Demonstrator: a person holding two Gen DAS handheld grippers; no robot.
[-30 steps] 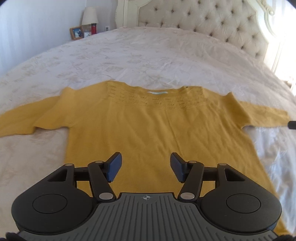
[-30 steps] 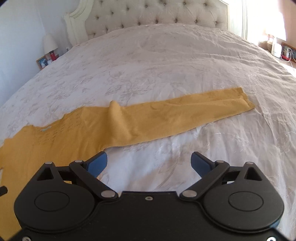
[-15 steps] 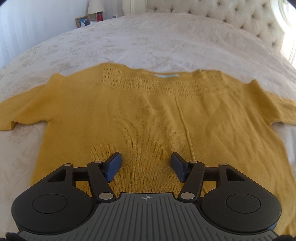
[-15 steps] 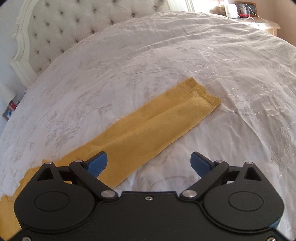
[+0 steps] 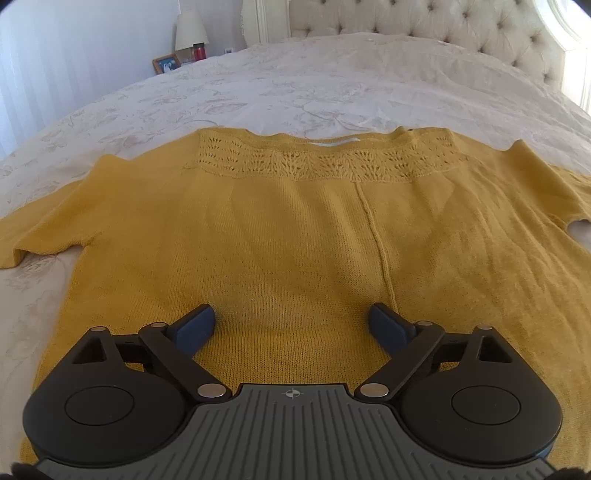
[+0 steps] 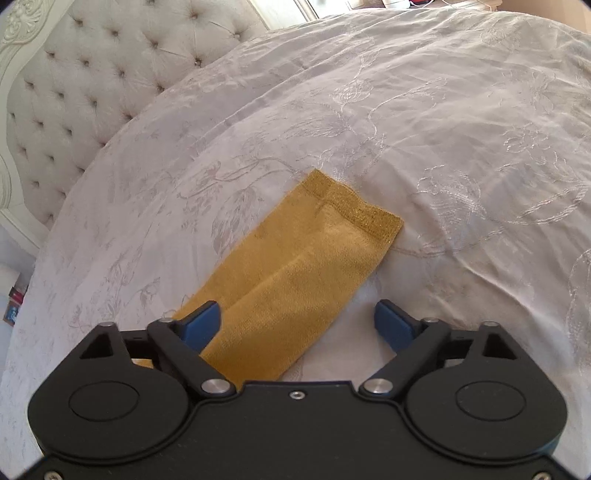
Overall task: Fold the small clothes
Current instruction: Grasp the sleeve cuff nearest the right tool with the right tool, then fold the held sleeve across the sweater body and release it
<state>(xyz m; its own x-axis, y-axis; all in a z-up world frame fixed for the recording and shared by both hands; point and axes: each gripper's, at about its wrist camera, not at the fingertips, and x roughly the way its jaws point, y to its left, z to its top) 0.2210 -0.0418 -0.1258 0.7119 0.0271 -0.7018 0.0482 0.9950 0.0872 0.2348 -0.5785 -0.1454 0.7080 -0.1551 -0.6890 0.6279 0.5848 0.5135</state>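
Observation:
A mustard-yellow knitted sweater (image 5: 303,236) lies flat on the bed, neckline away from me, its sleeves spread out to both sides. My left gripper (image 5: 293,325) hovers low over the sweater's lower middle. Its jaws are opening wide, with only flat knit beneath them and nothing pinched. In the right wrist view one long sleeve (image 6: 295,273) ends in a ribbed cuff (image 6: 354,206). My right gripper (image 6: 297,325) sits over that sleeve. Its jaws are closing, the sleeve lies between them, and the pads do not press on it.
A white embroidered bedspread (image 5: 295,85) covers the bed. A tufted cream headboard (image 5: 436,22) stands at the far end. Beyond the far left corner of the bed, a lamp (image 5: 189,31), a photo frame (image 5: 166,63) and a red can (image 5: 199,51) stand together.
The left gripper came down closer to the sweater and its jaws spread much wider. The right gripper travelled out along the sleeve toward the cuff, rolled, and its jaws narrowed.

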